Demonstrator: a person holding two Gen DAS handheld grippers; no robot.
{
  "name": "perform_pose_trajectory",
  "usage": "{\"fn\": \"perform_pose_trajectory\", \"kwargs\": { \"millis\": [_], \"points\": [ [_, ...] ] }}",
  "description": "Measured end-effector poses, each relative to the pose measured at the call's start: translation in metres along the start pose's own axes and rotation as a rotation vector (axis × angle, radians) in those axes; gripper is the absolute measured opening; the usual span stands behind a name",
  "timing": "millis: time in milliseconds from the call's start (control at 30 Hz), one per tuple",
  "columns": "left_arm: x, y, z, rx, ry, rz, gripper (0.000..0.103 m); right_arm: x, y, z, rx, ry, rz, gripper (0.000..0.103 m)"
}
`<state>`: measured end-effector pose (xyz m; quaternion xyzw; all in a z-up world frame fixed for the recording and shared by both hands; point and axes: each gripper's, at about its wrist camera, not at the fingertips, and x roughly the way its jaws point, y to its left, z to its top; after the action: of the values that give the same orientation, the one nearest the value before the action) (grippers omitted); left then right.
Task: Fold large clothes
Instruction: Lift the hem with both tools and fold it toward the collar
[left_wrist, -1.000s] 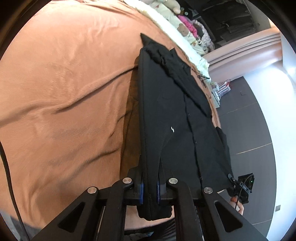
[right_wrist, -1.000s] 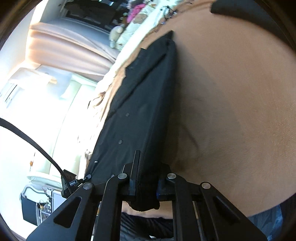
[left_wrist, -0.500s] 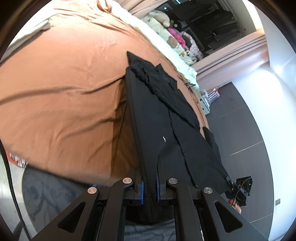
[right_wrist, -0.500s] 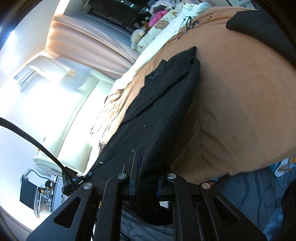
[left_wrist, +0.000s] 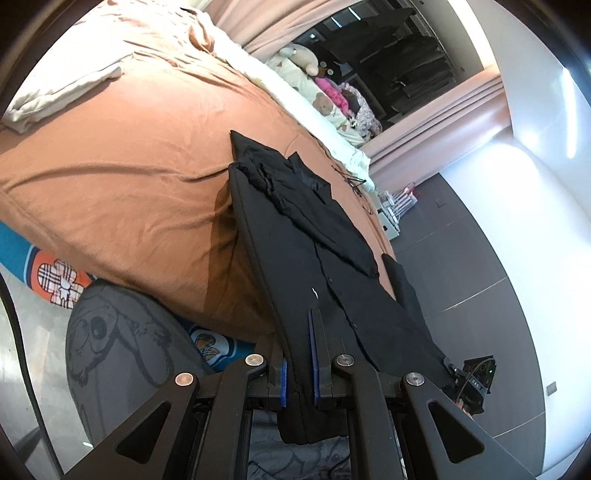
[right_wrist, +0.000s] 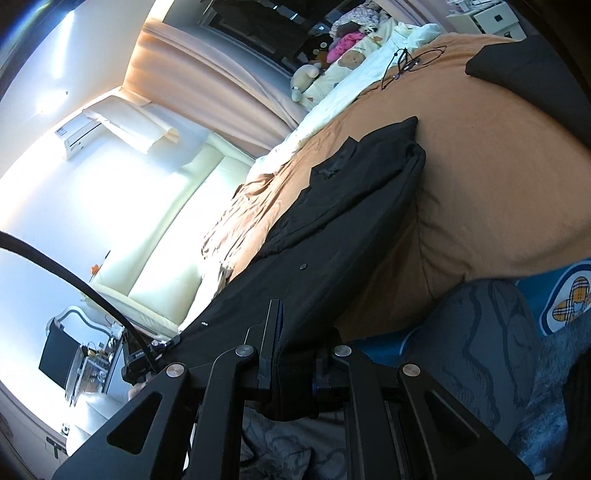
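A long black buttoned garment (left_wrist: 325, 266) stretches from the brown bedspread (left_wrist: 129, 177) off the bed's near edge. My left gripper (left_wrist: 298, 354) is shut on one hem corner, cloth hanging below the fingers. My right gripper (right_wrist: 295, 354) is shut on the other hem corner of the black garment (right_wrist: 332, 229). The far collar end and a folded sleeve still rest on the bed. The right gripper also shows at the lower right of the left wrist view (left_wrist: 469, 380).
A second dark garment (right_wrist: 535, 74) lies at the far right of the bed. Cream bedding and plush toys (left_wrist: 321, 96) lie at the head end. A grey patterned cushion (left_wrist: 122, 350) and blue patterned cloth (left_wrist: 55, 273) sit below the bed edge. A black cable (right_wrist: 406, 62) lies on the bed.
Both grippers have pulled back and up from the bed with the hem in them. The garment has slid toward the bed's near edge, and the cushion below has come into view.
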<state>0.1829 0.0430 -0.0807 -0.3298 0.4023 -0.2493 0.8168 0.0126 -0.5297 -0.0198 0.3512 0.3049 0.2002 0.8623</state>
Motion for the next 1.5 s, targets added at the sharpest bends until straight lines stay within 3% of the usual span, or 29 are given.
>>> {"fn": "perform_pose_trajectory", "kwargs": {
  "millis": [233,533,1000,1500],
  "points": [
    [0.007,0.004,0.008,-0.015,-0.001,-0.009,0.009,-0.003,-0.006,0.013,-0.002,-0.004,-0.001,0.008],
    [0.024,0.001,0.058,-0.010,-0.022,-0.009,0.009,0.020,-0.006,0.060,-0.033,-0.045,0.044,0.008],
    [0.082,-0.006,0.156,-0.005,-0.003,-0.009,0.009,0.091,-0.017,0.142,-0.022,-0.047,0.034,0.008],
    [0.128,-0.058,0.271,0.069,-0.048,-0.016,0.009,0.148,-0.010,0.235,-0.035,-0.085,0.031,0.008]
  ]
}}
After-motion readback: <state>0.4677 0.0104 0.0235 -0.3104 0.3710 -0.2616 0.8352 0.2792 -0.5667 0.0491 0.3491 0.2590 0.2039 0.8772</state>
